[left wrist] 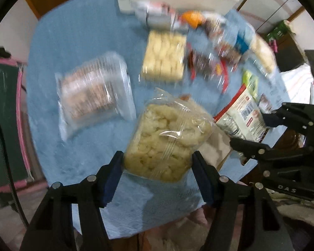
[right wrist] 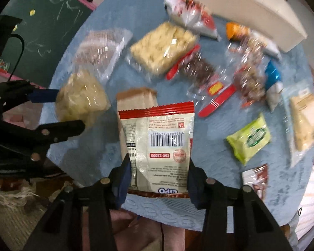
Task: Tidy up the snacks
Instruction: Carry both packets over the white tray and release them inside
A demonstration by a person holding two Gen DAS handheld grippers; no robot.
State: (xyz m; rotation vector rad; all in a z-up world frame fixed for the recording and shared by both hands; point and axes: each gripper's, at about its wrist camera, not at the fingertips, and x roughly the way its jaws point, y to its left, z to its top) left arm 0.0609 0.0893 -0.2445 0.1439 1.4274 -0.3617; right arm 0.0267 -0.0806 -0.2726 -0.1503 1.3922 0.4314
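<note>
A clear bag of pale puffed snacks (left wrist: 165, 138) sits between the blue pads of my left gripper (left wrist: 158, 165), which press on its two sides, so the gripper is shut on it. The same bag (right wrist: 81, 98) shows at the left of the right wrist view, with the left gripper (right wrist: 58, 108) around it. My right gripper (right wrist: 159, 175) is shut on a white packet with red edges and a barcode (right wrist: 159, 138), its pads against both long sides. That packet (left wrist: 242, 113) and the right gripper (left wrist: 251, 129) appear at the right of the left wrist view.
On the blue tablecloth (right wrist: 209, 159) lie several snack packs: a clear tray of brown biscuits (left wrist: 90, 92), a pale biscuit pack (left wrist: 163, 56), a green packet (right wrist: 249, 138), red-edged chocolate packs (right wrist: 198, 69). A white box (right wrist: 230, 4) stands at the far edge. A brown paper bag (right wrist: 136, 96) lies behind the packet.
</note>
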